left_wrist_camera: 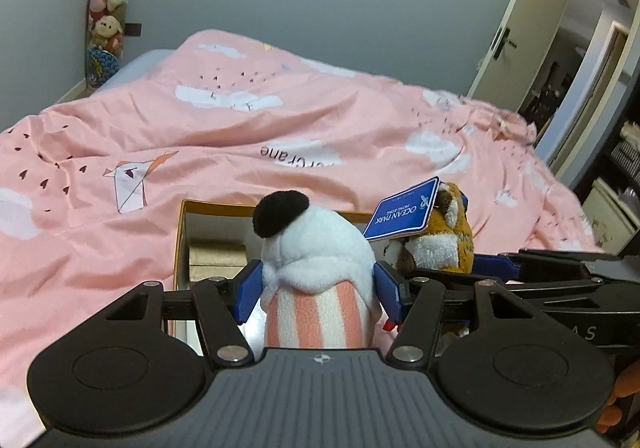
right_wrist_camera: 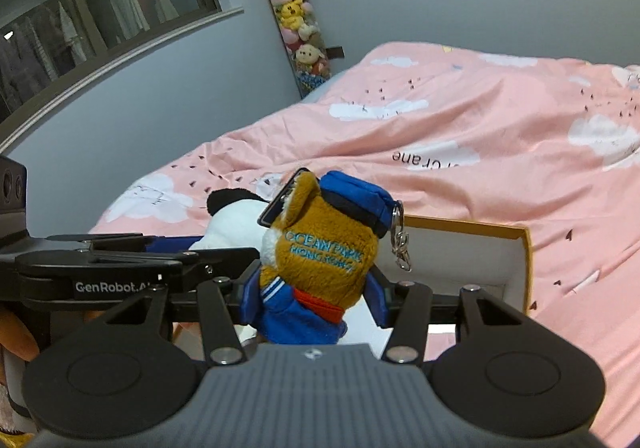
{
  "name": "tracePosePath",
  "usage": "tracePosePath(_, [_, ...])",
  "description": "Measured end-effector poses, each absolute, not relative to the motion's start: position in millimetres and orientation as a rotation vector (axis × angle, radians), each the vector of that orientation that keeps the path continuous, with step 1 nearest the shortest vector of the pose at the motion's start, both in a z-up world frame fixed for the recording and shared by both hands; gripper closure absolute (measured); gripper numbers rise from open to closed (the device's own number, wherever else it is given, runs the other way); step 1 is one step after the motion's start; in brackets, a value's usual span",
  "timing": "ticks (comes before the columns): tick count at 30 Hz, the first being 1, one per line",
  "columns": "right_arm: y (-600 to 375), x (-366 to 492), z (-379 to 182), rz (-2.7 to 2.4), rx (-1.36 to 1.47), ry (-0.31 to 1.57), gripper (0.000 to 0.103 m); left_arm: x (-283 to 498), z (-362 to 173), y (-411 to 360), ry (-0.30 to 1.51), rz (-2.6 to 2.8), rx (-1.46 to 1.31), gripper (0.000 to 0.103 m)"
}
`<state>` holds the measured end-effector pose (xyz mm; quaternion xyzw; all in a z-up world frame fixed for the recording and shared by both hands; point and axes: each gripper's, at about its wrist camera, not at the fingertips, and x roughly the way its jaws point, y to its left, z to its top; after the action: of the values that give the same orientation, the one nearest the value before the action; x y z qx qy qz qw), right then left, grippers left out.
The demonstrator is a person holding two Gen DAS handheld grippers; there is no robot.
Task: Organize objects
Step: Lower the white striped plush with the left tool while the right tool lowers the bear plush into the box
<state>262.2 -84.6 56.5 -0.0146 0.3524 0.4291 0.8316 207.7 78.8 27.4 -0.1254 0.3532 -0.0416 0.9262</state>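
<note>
Above the open cardboard box (left_wrist_camera: pixel 188 232) on the bed, the left gripper (left_wrist_camera: pixel 318 290) held a white plush toy with a black ear and pink-striped body (left_wrist_camera: pixel 316 248), its blue fingers (left_wrist_camera: pixel 250 290) pinching the toy's sides just below the head. Just beside it, the right gripper (right_wrist_camera: pixel 314 294) was pressed onto a brown plush toy in blue cap and jacket (right_wrist_camera: pixel 320 248), gripped around the jacket so that the embroidered head stood above the jaws. Both toys seemed to be held upright and close together over the box because that is where they were meant to go; carrying them by the body kept the soft heads free and left the blue paper tag (left_wrist_camera: pixel 402 214) and the metal keyring clasp (right_wrist_camera: pixel 402 244) dangling clear of the fingers. The box rested on the pink quilt (left_wrist_camera: pixel 240 128), with a small tan box (left_wrist_camera: pixel 216 258) already lying inside against its left wall. Much stayed hidden: the gripper bodies covered the lower parts of both toys and most of the box floor, so how much room remained could not be judged. The white toy's face was turned away from both cameras. Whether either toy touched the box could not be told. Against the far wall a column of stuffed animals (right_wrist_camera: pixel 298 28) hung, too small to identify individually.
</note>
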Motion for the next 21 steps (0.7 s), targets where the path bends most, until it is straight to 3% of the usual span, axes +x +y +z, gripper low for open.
tracePosePath(13, [-54,328,-13,0.915,-0.106,0.921,0.049,257,-33,72,0.826,-0.009,-0.175,0.035])
tracePosePath(21, [-57,356,-43,0.893,-0.014,1.053,0.048,272,-47,70,0.87,0.018,-0.185,0.035])
